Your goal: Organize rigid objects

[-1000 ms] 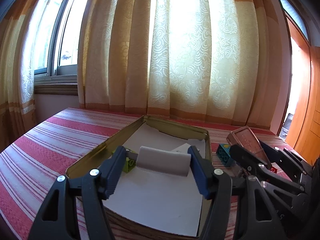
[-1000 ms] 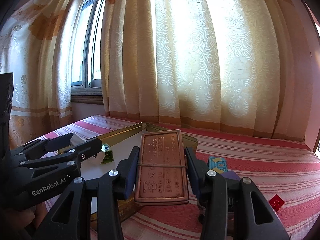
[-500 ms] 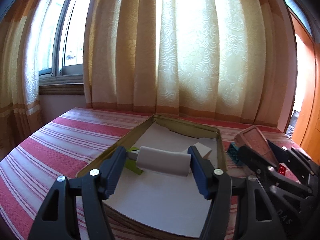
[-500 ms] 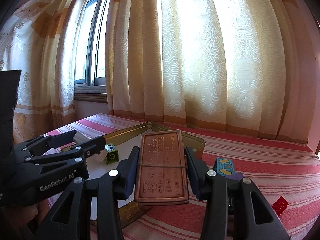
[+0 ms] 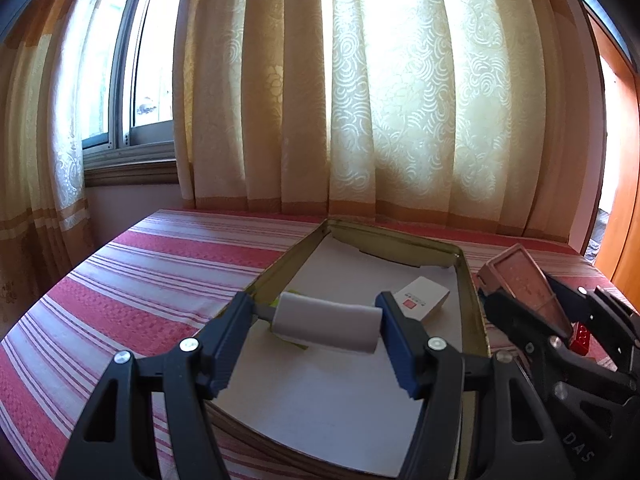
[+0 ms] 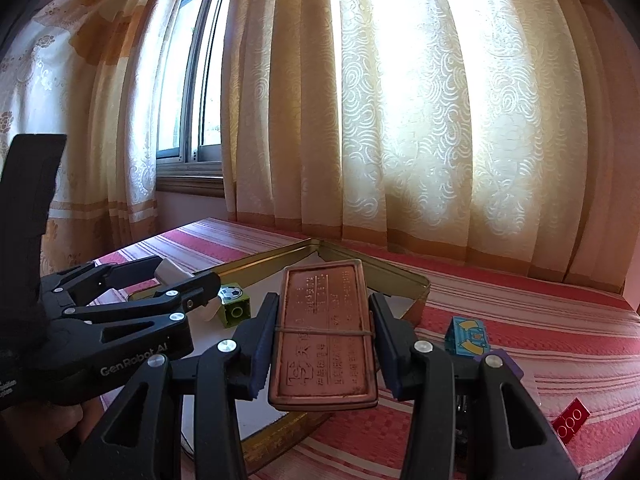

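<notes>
While clamped, copper tin (image 6: 324, 336) lengthwise, pointing windowward

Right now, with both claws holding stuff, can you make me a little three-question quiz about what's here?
1. True or false: the left claw holds a white block.
2. What does the right claw grip? A) the copper tin B) a spoon C) a cup
3. Fill in: the green block sits inside the gold ____.

Key: 1 true; 2 A; 3 tray.
</notes>
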The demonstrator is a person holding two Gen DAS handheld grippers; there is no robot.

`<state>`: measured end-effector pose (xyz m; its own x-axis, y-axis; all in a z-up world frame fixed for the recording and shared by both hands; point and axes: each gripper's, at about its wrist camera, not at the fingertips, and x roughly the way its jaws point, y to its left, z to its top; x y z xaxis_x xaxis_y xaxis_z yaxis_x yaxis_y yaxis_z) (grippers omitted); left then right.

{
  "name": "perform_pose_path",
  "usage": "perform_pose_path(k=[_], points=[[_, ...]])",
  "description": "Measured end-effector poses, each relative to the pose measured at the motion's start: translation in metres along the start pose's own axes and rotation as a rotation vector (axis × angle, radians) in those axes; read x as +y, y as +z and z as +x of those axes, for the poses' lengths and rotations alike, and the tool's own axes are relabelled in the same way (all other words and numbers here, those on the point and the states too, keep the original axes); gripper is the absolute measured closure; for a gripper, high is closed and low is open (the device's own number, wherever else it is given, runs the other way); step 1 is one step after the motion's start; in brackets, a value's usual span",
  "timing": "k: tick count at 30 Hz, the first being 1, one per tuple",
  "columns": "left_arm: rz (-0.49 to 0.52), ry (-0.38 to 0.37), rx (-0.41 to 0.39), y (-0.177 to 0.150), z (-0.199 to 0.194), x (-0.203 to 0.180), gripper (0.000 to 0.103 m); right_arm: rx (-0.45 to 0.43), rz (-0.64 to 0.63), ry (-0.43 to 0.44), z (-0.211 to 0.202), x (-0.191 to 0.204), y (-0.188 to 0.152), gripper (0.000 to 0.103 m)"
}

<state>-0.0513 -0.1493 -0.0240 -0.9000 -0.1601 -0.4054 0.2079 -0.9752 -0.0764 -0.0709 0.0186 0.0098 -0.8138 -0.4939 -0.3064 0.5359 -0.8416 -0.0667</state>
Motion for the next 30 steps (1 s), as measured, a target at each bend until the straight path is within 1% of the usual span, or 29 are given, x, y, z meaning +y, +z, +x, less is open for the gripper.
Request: perform_pose_path(k=[10, 12, 16, 19, 23, 25, 27, 30], points=[[0.012, 0.006, 0.031, 0.002, 0.009, 0.007, 0.039, 0.027, -0.014, 0.025, 0.009, 0.006, 0.003, 0.055], [0.025, 0.013, 0.039, 0.002, 0.012, 0.006, 0.039, 0.029, -0.024, 0.032, 0.01, 0.008, 0.003, 0.055], [0.059, 0.011, 0.073, 0.005, 0.02, 0.003, 0.039, 0.062, -0.018, 0.056, 0.021, 0.007, 0.005, 0.055], [0.083, 0.017, 0.096, 0.012, 0.026, 0.003, 0.039, 0.109, 0.0, 0.062, 0.038, -0.001, 0.009, 0.055], [0.131, 0.012, 0.131, 0.022, 0.034, 0.0, 0.039, 0.205, 0.066, 0.081, 0.065, -0.017, 0.017, 0.055], [0.157, 0.003, 0.163, 0.025, 0.04, -0.003, 0.039, 0.244, 0.078, 0.087, 0.077, -0.022, 0.02, 0.056], [0.159, -0.015, 0.184, 0.028, 0.046, -0.005, 0.039, 0.261, 0.071, 0.077, 0.085, -0.024, 0.024, 0.056], [0.179, -0.023, 0.217, 0.03, 0.055, -0.01, 0.039, 0.297, 0.093, 0.079, 0.1, -0.031, 0.027, 0.056]])
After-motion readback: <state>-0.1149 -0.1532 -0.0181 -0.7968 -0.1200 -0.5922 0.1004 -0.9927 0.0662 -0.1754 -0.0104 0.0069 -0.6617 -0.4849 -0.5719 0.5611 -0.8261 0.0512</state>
